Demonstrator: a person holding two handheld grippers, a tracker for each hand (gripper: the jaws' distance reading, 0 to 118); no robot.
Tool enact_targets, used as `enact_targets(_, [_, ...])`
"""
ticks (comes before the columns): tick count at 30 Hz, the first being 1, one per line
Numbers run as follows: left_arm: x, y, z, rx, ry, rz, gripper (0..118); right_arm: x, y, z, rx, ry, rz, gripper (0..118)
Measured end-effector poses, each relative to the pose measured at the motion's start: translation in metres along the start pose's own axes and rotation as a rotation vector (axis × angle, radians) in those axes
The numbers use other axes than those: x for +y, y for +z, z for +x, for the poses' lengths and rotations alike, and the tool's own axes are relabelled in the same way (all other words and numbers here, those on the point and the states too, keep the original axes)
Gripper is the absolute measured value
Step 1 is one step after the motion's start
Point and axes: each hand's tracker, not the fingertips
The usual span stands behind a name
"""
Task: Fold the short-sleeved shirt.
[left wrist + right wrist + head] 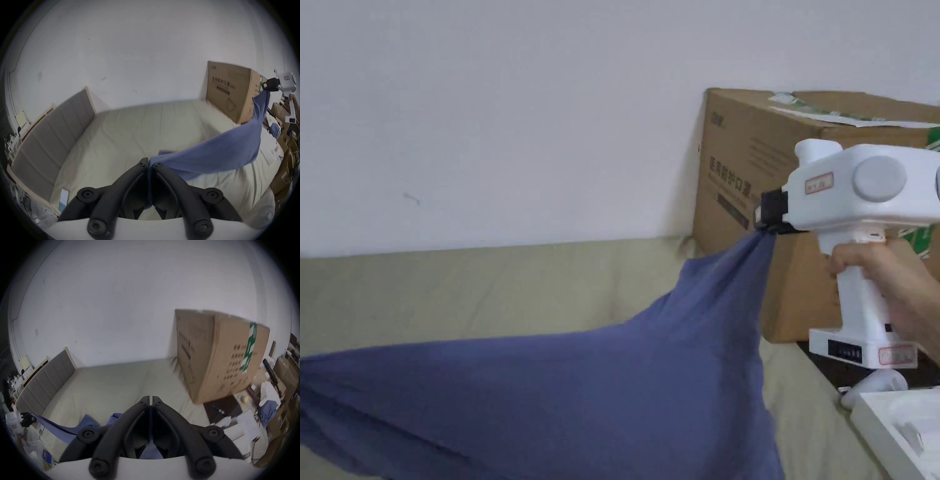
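Right gripper [770, 220]: jaws pressed together on a corner of the blue shirt [625, 387]. Left gripper [148, 164]: jaws clamped on the opposite edge. Shirt is held stretched above the beige bed [487, 294], beside a cardboard box [750, 169].

A large brown cardboard box [800, 206] with printed sides and a strip of green-and-white tape [250, 348] stands on the far corner of the bed, against the plain white wall [506, 112]. The bed is covered by a pale beige sheet [129, 129], and a grey padded headboard [48, 134] with a light wooden frame runs along its left side. Beside the bed, to the right, lie smaller cardboard boxes [285, 142], a dark brown low cabinet [225, 407] and a white tray [900, 431].
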Motion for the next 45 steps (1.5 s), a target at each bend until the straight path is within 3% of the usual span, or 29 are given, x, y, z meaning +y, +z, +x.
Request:
enact_targets(4, [0.081, -0.007, 0.002, 0.003, 0.031, 0.106, 0, 0.061, 0.020, -0.009, -0.049, 0.008, 0.069, 2])
enact_targets(8, [0.154, 0.003, 0.022, 0.024, -0.008, 0.161, 0, 0.123, 0.026, -0.006, -0.050, -0.041, 0.123, 2])
enact_targets(15, [0.283, -0.041, -0.005, 0.095, 0.001, 0.268, 0, 0.238, 0.031, -0.007, -0.079, -0.101, 0.247, 2])
enact_targets(24, [0.364, -0.086, -0.026, 0.148, -0.020, 0.332, 0, 0.325, 0.005, -0.035, -0.121, -0.148, 0.294, 2])
enact_targets(26, [0.372, -0.096, -0.036, 0.161, -0.018, 0.342, 0, 0.334, 0.006, -0.036, -0.066, -0.201, 0.354, 2])
enact_targets(28, [0.383, -0.097, -0.042, 0.185, 0.017, 0.364, 0, 0.344, 0.004, -0.040, -0.097, -0.211, 0.336, 2])
enact_targets(30, [0.389, -0.099, -0.052, 0.195, 0.056, 0.423, 0, 0.345, 0.003, -0.047, -0.109, -0.180, 0.343, 2])
enact_targets(35, [0.382, -0.109, -0.051, 0.190, 0.034, 0.380, 0, 0.331, -0.013, -0.052, -0.090, -0.164, 0.333, 2])
enact_targets(45, [0.277, -0.185, -0.048, 0.177, 0.027, 0.197, 0, 0.246, -0.089, -0.068, -0.054, -0.072, 0.169, 2])
